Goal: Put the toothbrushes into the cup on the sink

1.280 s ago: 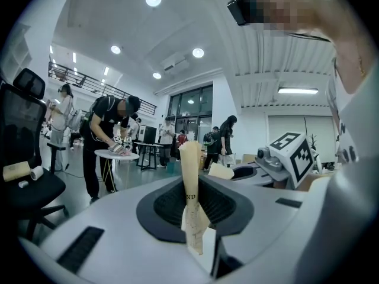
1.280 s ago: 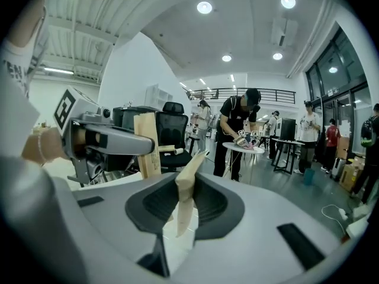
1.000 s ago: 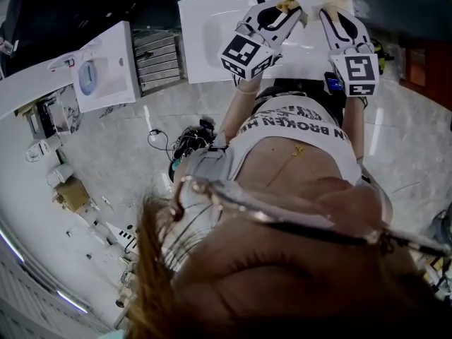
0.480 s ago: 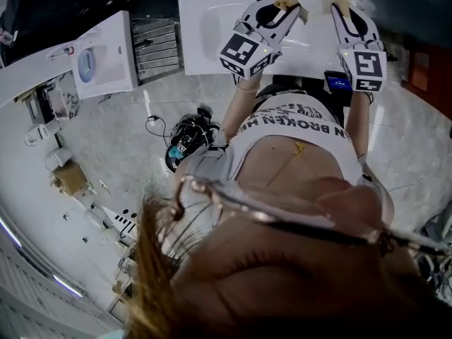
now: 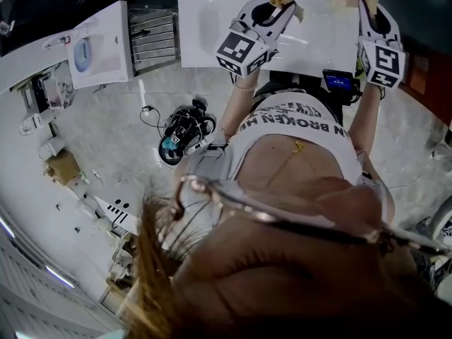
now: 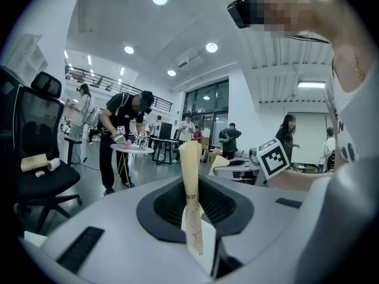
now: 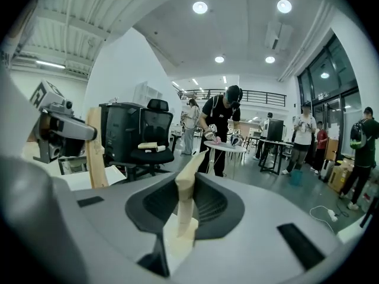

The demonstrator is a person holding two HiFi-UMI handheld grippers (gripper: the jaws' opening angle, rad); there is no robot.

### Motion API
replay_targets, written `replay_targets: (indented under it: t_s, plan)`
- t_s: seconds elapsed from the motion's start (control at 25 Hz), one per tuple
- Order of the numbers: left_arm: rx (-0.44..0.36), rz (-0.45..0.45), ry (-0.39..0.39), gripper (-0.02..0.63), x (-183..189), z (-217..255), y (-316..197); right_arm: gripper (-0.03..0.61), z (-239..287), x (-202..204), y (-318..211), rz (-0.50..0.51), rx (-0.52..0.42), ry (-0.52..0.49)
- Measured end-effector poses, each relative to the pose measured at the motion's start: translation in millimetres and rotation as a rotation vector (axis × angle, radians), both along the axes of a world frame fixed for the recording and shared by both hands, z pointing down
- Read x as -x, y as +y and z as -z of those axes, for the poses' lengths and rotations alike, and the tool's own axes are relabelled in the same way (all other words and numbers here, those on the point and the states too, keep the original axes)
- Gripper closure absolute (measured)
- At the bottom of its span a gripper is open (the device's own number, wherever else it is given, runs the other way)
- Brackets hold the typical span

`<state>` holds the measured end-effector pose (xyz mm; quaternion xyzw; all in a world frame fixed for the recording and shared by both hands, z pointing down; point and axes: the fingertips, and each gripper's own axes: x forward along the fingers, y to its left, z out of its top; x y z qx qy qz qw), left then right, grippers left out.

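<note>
Left gripper [image 5: 284,4] clamped on toothbrush [image 6: 190,179], held upright. Right gripper [image 5: 368,4] clamped on second toothbrush [image 7: 183,197]. Both at sink [image 5: 201,34], top of frame (cup unseen), likely staged for drop-in.

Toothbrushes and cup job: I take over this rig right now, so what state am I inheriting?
Left gripper: shut on a tan toothbrush, held above the sink.
Right gripper: shut on a second toothbrush, at the sink's right edge.
Cup: not visible in any view.
Done: both brushes gripped.
To do: find the cup, drop both in.
</note>
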<state>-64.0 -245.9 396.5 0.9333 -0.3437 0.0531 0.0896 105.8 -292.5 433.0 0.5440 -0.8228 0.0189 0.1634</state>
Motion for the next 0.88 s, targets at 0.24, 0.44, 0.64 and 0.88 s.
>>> replay_targets:
  t_s: [0.24, 0.44, 0.64, 0.88]
  plan:
    - [0.019, 0.051, -0.007, 0.552, 9.7, -8.2, 1.6, 0.502, -37.1, -8.9, -34.4, -0.015, 0.013, -0.004]
    - [0.034, 0.091, -0.014, 0.551, 16.7, -11.9, 1.7, 0.502, -88.5, -18.8, -54.0, -0.043, 0.11, -0.008]
    - [0.042, 0.123, -0.019, 0.552, 24.4, -14.7, 6.0, 0.502, -123.6, -24.3, -54.6, -0.071, 0.18, 0.008]
    - [0.05, 0.137, -0.018, 0.551, 32.2, -17.2, 8.0, 0.452, -124.0, -18.6, -49.9, -0.061, 0.194, -0.01]
